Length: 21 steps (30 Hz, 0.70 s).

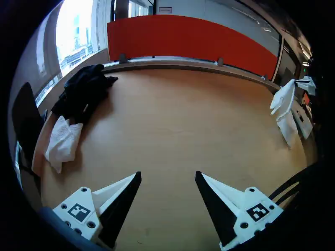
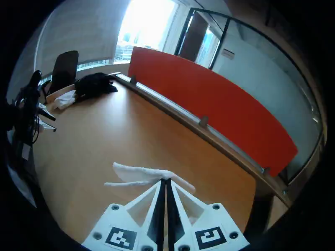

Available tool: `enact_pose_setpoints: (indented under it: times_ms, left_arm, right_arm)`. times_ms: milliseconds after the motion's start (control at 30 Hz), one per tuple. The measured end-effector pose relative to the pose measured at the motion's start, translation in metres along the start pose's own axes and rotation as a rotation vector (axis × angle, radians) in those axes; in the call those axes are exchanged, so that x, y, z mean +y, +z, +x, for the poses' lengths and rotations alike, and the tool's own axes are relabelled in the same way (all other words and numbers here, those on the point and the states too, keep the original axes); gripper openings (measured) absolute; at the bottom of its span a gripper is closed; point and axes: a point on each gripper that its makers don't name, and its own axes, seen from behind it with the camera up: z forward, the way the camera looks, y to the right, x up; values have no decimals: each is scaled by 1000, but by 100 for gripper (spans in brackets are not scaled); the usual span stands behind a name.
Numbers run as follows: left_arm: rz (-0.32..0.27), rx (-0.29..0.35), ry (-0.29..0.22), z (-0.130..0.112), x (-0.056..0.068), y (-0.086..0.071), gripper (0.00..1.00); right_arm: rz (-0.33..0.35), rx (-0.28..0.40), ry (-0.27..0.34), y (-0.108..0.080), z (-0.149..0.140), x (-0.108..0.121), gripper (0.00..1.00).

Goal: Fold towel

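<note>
Progress looks slight to me: no fold is made yet. The right gripper (image 2: 166,184) has its two black-edged fingers brought tight together, and the limp white cloth towel (image 2: 142,173) spills out from between their tips in a crumpled strand, so I judge it pinched by one edge or corner. In the left gripper view that towel hangs at the far right, lifted off the pale wooden desk (image 1: 176,117) and drooping in loose folds, not spread flat.

The left gripper (image 1: 167,175) hovers above the bare middle of the desk with its fingers wide apart and nothing between them, well apart from the towel.

At the far left edge of the desk a heaped black garment (image 1: 83,90) lies against a bunched white cloth (image 1: 63,142). I cannot tell whether that cloth is a finished towel or one waiting its turn. A long orange partition panel (image 1: 188,37) runs along the far side.

What remains, as I see it, is nearly everything: lay the towel out flat, take a second corner with the open gripper, and bring the edges together.
</note>
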Motion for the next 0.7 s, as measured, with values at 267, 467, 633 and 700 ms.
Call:
enact_pose_setpoints:
  times_ms: [267, 467, 633, 700]
  left_arm:
    - [7, -5, 7, 0, 0, 0, 96]
    - [11, -10, 11, -1, 2, 1, 96]
    - [12, -13, 13, 0, 5, 2, 96]
    - [12, -14, 15, 0, 6, 3, 96]
  right_arm:
    - [-43, -27, 15, -7, -15, 37, 9]
    - [-81, -37, 32, -12, -22, 68, 9]
    - [-110, -51, 35, -14, -28, 93, 8]
    - [-121, -57, 35, -14, -30, 102, 8]
